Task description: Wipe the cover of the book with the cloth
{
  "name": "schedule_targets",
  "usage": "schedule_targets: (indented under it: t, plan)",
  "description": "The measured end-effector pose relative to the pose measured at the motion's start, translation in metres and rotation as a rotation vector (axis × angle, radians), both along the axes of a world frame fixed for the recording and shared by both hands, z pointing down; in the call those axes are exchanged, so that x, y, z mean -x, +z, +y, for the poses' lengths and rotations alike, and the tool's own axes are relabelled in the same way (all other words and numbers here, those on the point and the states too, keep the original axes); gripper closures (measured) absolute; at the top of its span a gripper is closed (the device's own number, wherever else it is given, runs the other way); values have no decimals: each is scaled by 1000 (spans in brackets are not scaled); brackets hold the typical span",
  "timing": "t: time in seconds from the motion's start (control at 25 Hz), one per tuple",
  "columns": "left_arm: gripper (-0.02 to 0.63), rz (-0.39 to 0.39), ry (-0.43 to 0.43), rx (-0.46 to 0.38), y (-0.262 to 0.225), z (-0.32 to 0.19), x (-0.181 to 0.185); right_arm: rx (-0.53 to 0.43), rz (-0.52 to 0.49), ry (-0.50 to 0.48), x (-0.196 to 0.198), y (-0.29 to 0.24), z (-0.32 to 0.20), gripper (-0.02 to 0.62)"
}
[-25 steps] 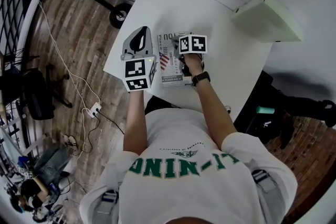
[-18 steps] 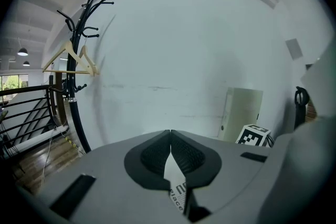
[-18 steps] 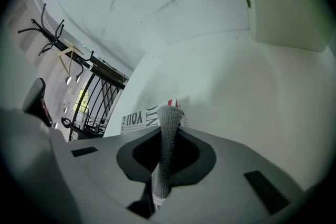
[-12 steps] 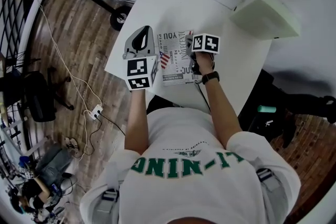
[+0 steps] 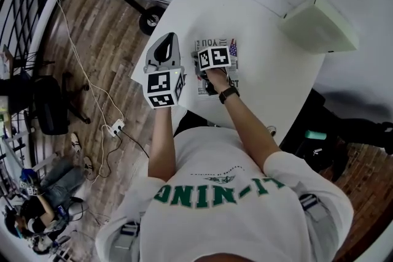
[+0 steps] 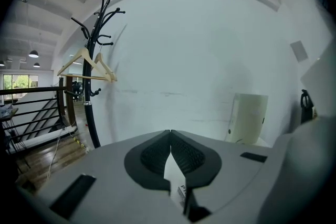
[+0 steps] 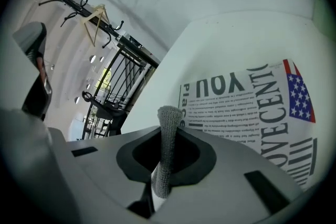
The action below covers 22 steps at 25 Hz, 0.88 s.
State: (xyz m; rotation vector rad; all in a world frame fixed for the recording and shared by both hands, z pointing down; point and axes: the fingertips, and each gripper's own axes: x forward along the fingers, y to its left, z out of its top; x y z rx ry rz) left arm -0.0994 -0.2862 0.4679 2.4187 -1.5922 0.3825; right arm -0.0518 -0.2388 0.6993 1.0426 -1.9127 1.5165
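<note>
The book (image 5: 232,72) lies flat on the white table (image 5: 258,9), its black-and-white printed cover with a small flag (image 7: 299,97) facing up. My right gripper (image 7: 168,136) is shut on a grey knitted cloth (image 7: 167,157) and sits low over the left part of the cover; in the head view its marker cube (image 5: 214,58) hides the middle of the book. My left gripper (image 6: 170,132) is held up beside the book's left edge, over the table's edge, with its jaws shut and their tips touching, nothing in them.
A cream box (image 5: 319,24) stands at the table's far right corner. A black coat rack (image 6: 93,60) with wooden hangers stands left of the table, its wheeled base (image 5: 150,20) by the table edge. A cable and power strip (image 5: 113,127) lie on the wooden floor.
My right gripper has swept with the cloth from the book's right side leftward across the cover. The left gripper has stayed beside the book.
</note>
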Motion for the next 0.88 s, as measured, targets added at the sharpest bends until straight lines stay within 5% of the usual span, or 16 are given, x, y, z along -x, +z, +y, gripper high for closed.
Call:
schedule_targets:
  t: [0.2,0.64,0.88]
  plan:
    - [591,-6,12,4,1,3,-1,-1,22,49,-25,2,0,563]
    - [591,4,67,-8,-3,8,-30,-16,90,290,-157,-2,8,563]
    - [591,7,55,-12,-3,12,-26,-30,142,288,-166,-2,7,563]
